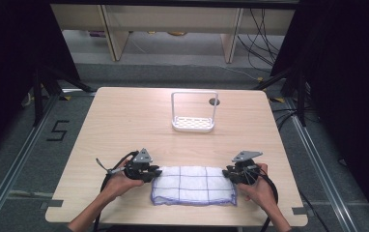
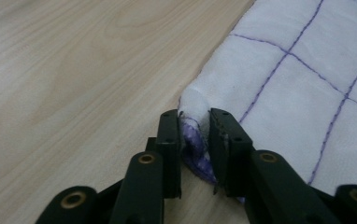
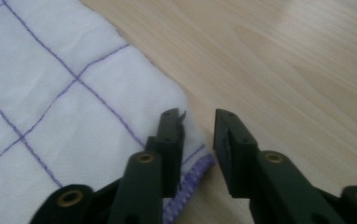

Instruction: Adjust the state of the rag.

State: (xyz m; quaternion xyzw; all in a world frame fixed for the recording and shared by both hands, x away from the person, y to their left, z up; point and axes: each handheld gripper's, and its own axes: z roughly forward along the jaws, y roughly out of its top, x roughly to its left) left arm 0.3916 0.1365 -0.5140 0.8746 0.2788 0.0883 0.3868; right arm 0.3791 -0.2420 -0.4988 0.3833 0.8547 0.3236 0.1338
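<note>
- On the wooden table (image 1: 124, 116), near your edge, lies a white cloth (image 1: 193, 185) with thin purple lines, folded flat between your two hands.
- Farther back on the table stands a white rack (image 1: 193, 112) with a tall handle, well apart from the cloth.
- Your left claw (image 2: 195, 122) is at the cloth's left end. Its jaws are squeezed tight on a little bunched-up bit of the cloth's corner.
- Your right claw (image 3: 199, 122) is at the cloth's right end. Its jaws sit a little apart, over the purple-stitched corner, holding nothing.
</note>
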